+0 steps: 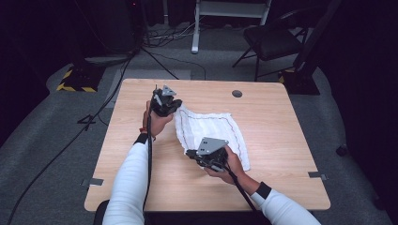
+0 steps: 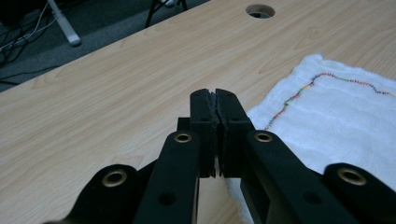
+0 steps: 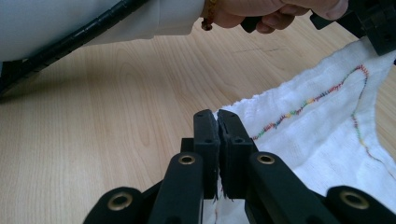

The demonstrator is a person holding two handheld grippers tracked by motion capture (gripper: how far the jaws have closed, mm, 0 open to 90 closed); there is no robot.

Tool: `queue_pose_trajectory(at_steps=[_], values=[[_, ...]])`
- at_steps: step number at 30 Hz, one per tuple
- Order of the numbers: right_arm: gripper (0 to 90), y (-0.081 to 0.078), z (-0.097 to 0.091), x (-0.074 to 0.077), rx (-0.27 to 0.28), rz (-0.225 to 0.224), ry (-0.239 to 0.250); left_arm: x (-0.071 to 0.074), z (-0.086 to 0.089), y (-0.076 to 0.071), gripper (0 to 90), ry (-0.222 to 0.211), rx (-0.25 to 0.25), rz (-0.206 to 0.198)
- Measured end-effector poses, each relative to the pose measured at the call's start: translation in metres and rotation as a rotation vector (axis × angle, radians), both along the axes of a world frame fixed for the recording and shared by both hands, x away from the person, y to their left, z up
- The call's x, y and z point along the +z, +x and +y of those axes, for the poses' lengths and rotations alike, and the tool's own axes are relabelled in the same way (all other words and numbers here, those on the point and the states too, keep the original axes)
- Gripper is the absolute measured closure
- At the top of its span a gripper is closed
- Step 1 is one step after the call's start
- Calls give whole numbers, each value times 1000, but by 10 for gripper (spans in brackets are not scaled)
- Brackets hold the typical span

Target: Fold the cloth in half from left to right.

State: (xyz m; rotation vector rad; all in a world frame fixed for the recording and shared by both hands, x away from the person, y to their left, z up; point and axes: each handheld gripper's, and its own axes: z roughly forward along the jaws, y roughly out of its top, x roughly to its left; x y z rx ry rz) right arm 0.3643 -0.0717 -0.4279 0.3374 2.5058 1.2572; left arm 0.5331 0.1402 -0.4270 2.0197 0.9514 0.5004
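A white cloth with a multicoloured stitched line lies on the wooden table, its left edge raised between my two grippers. My left gripper is shut on the cloth's far left corner. In the left gripper view the jaws are pressed together with a thin frayed edge between them, and the cloth spreads to the right. My right gripper is shut on the near left corner. In the right gripper view the jaws pinch the cloth, and the left gripper holds the far corner.
A round cable hole sits near the table's far edge. Behind the table stand a dark chair and a white frame leg, with cables on the floor. Bare tabletop lies left of the cloth.
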Motion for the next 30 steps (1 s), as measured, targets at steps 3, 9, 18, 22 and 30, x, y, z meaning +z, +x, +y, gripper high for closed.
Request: queue_pose_trajectory(at_steps=[3,9,18,22,30], values=[[871,0,-8,1,-12,-3,2,3,-11,1,866,13,-17,-1],[871,0,-21,4,-28,-4,13,4,-25,5,866,39,-30,-5],[871,0,-39,3,-53,1,20,5,-33,8,866,37,-33,1],[871,0,-46,3,-63,5,20,6,-40,9,867,47,-38,-9],[871,0,-62,2,-85,6,20,8,-57,13,867,59,-61,-7]])
